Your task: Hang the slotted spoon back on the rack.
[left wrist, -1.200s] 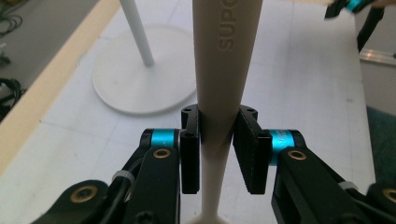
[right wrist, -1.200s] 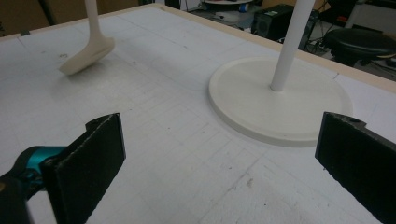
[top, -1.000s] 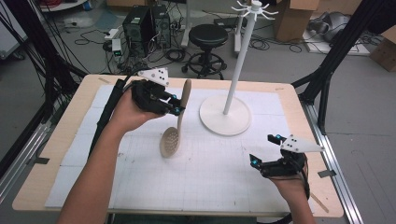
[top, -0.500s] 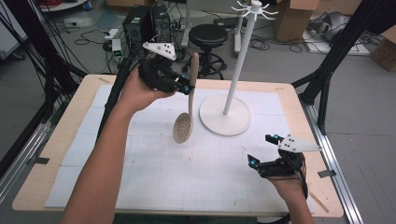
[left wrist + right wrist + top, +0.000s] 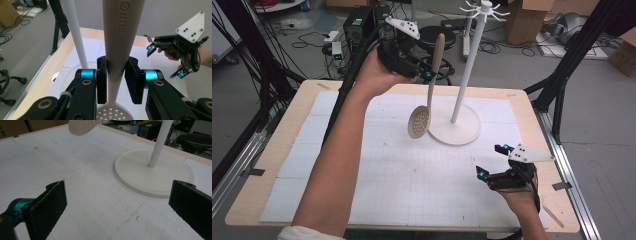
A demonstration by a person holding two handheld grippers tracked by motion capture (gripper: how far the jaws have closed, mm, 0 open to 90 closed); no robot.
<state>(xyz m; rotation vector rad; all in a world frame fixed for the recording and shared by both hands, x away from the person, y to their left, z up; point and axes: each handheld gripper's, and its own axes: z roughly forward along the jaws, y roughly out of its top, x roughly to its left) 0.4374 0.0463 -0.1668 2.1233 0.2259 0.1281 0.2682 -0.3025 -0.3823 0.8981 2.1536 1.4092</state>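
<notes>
Since a second ago you've carried the beige plastic slotted spoon (image 5: 428, 97) higher, toward twelve o'clock. Your left gripper (image 5: 428, 75) clamps its handle, bowl hanging beside the white hook stand (image 5: 464, 75). Next, probably raise it to a hook. Your right gripper (image 5: 492, 161), at five o'clock, gapes empty.

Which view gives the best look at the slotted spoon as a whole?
The high view: the slotted spoon hangs there whole, handle up, bowl above the mat, held by the left gripper. The left gripper view has its handle between the jaws and part of the perforated bowl. The right gripper view catches the bowl's edge at the top.
</notes>
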